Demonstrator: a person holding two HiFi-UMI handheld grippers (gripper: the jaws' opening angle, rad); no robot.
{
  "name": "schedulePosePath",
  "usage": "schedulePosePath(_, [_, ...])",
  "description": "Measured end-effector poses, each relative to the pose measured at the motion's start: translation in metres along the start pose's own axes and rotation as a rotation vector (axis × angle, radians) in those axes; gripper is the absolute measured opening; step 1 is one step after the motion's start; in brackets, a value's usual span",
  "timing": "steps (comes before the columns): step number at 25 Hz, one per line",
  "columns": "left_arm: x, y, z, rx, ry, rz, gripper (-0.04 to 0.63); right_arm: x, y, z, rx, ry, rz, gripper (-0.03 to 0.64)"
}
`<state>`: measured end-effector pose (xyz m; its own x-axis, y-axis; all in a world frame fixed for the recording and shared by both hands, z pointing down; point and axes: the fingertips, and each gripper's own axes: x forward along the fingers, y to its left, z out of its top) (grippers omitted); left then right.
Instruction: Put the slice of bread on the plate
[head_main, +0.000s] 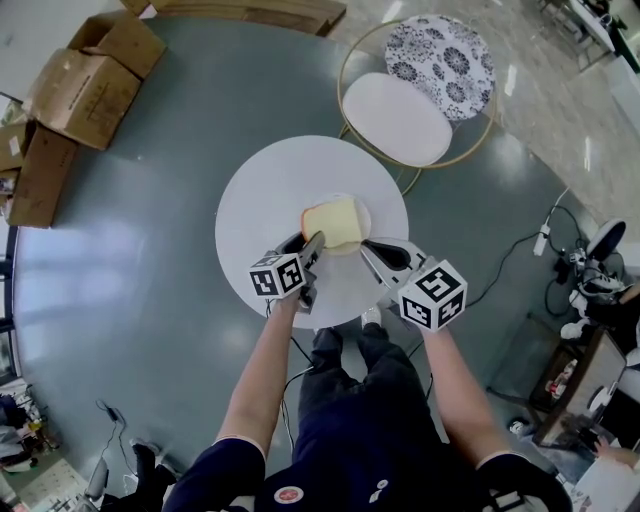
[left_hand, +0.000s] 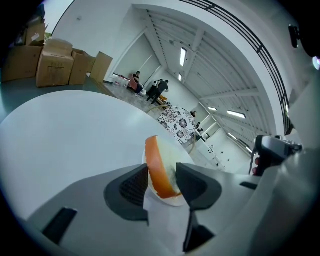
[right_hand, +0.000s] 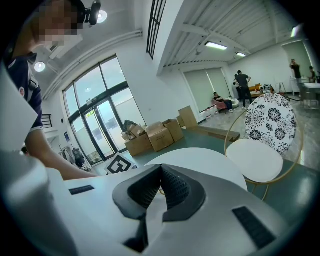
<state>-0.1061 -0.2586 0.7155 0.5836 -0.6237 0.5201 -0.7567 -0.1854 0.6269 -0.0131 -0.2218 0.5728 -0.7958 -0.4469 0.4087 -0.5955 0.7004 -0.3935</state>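
Note:
A slice of bread (head_main: 335, 222) with a yellow-brown crust lies on a small white plate (head_main: 365, 215) near the front of the round white table (head_main: 270, 190). My left gripper (head_main: 315, 243) reaches the slice's left edge. In the left gripper view the bread (left_hand: 159, 167) sits between the open jaws of that gripper (left_hand: 162, 182), over the plate (left_hand: 170, 201), with a thin gap at the left pad. My right gripper (head_main: 368, 247) rests just right of the plate. In the right gripper view this gripper (right_hand: 161, 185) is shut with nothing in it.
A chair with a white seat (head_main: 400, 115) and patterned back (head_main: 440, 55) stands beyond the table. Cardboard boxes (head_main: 85, 85) lie on the floor at far left. Cables and a plug (head_main: 540, 240) are at right. People stand far off in the hall (left_hand: 160, 90).

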Motion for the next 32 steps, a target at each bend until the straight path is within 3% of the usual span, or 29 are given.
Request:
schedulePosePath(12, [0.0, 0.014, -0.002, 0.074, 0.036, 0.138, 0.189, 0.002, 0.006, 0.001, 0.0, -0.003, 0.004, 0.008])
schedulePosePath(19, [-0.008, 0.017, 0.009, 0.171, 0.024, 0.244, 0.189, -0.004, 0.008, 0.003, -0.012, -0.012, -0.001, 0.008])
schedulePosePath(28, [-0.047, -0.049, 0.044, 0.39, -0.117, 0.126, 0.185, -0.019, 0.019, 0.021, -0.041, -0.059, 0.002, 0.008])
schedulePosePath(32, [-0.069, -0.081, 0.056, 0.442, -0.16, 0.078, 0.13, -0.024, 0.03, 0.035, -0.059, -0.086, 0.01, 0.008])
